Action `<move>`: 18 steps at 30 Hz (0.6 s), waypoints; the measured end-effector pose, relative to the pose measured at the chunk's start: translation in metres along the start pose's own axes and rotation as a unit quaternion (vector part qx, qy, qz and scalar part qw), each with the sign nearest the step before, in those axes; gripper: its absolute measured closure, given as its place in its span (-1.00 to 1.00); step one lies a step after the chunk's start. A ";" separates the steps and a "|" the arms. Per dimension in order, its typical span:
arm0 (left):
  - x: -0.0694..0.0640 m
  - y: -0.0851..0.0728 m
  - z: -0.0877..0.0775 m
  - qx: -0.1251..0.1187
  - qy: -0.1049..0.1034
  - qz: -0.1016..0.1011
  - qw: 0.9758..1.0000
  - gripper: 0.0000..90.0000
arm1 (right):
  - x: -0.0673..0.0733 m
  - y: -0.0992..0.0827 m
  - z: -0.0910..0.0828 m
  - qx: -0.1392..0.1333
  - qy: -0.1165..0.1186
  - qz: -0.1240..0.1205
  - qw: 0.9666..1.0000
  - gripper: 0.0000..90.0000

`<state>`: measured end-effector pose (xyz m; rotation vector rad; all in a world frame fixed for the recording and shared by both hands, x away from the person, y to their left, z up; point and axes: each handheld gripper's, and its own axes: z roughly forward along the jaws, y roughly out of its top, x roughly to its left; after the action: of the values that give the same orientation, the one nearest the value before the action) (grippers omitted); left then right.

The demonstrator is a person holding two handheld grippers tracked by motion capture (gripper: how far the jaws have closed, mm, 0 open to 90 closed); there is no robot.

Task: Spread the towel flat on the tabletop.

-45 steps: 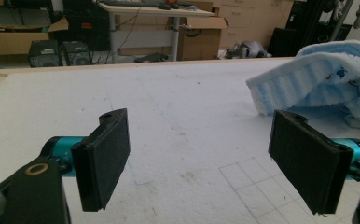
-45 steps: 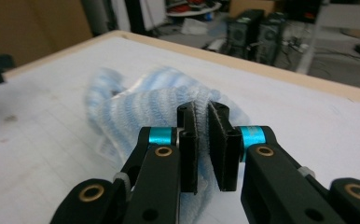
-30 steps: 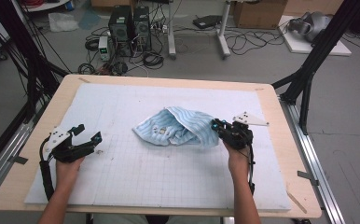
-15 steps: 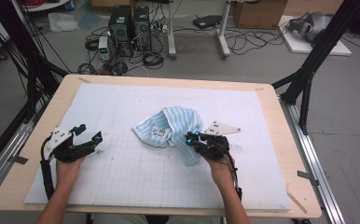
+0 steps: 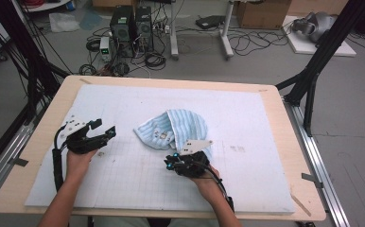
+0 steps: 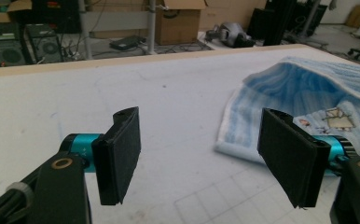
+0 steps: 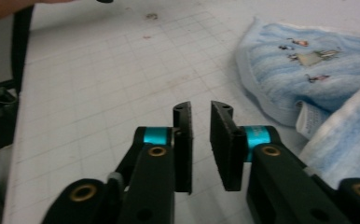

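Observation:
A light blue striped towel [image 5: 183, 126] with small printed figures lies bunched and folded over in the middle of the white gridded mat [image 5: 247, 113]. My right gripper [image 5: 169, 164] sits just in front of the towel's near edge, pointing left. Its jaws have just been opening and stand a little apart with nothing between them [image 7: 201, 140]; the towel [image 7: 308, 70] lies to their right. My left gripper [image 5: 106, 128] hovers at the mat's left, pointing at the towel [image 6: 308, 88]. Its jaws [image 6: 206, 154] have just been closing a little but are still wide apart and empty.
The mat covers a wooden table [image 5: 284, 142] with a bare rim all round. Black frame posts [image 5: 313, 75] stand at the table's far corners. Computers [image 5: 131, 23], cables and boxes lie on the floor beyond the far edge.
My right gripper has swung from the towel's right edge leftward and toward me, bringing that side of the towel over the rest, and its jaws have parted. The left gripper shifted slightly.

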<state>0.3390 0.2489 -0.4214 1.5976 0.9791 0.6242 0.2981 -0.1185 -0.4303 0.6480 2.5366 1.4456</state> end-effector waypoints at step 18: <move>-0.074 0.030 0.087 0.043 -0.158 0.015 0.986 -0.21 | -0.051 -0.030 -0.095 -0.088 -0.240 0.081 0.963 -0.21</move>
<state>0.3792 0.1392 -0.4072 1.7278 0.7537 0.3373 0.3029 -0.2287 -0.4104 1.0473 2.0007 1.3392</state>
